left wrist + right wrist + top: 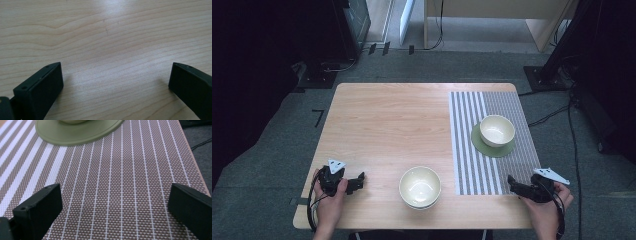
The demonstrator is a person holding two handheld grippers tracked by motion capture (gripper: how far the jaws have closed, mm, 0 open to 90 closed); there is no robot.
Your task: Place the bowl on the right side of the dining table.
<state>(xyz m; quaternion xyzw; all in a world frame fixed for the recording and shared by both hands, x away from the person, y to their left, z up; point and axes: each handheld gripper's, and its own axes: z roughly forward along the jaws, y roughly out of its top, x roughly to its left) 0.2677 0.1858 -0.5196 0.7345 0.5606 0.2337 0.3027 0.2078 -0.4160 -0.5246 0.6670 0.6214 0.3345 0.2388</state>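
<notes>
A cream bowl (420,186) stands near the table's front edge, at the middle. A second cream bowl (497,130) sits on a green plate (492,148) on the striped placemat (472,125) at the right. My left gripper (358,180) rests low at the front left, pointing right toward the near bowl, a short gap from it. In the left gripper view it (115,67) is open over bare wood with nothing between the jaws. My right gripper (512,182) is at the placemat's front corner. It (115,187) is open over the mat, with the green plate (75,132) ahead.
The wooden table (387,120) has bare surface across its left and middle. The mat's right edge runs close to the table edge (192,157), with grey floor and cables beyond. Dark stands and furniture ring the table.
</notes>
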